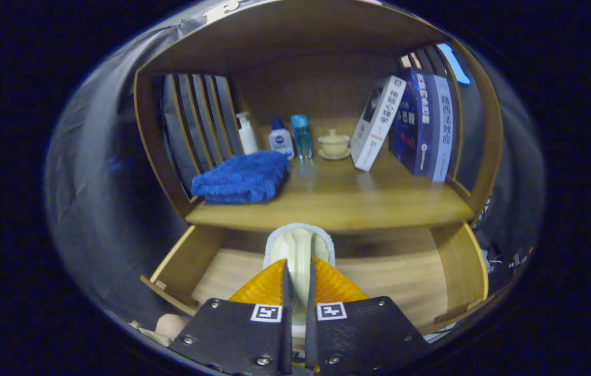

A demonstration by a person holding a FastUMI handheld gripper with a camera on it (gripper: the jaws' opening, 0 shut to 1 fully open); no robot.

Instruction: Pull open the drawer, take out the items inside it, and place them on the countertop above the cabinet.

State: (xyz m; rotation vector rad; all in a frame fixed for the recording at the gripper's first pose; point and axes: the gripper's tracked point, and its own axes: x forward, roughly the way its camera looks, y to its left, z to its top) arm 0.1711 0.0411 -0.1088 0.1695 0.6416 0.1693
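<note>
I had the tongs (298, 292) clamped on a pale brush-like item (299, 250), held between the fingers above the open drawer (405, 277). Take-out step underway. Next I judged: lift it onto the countertop (347, 201) just beyond, then release.

A pale green brush with a white fuzzy rim (299, 248) stands upright above the pulled-open wooden drawer (405, 282), below the wooden countertop (352, 201).
</note>
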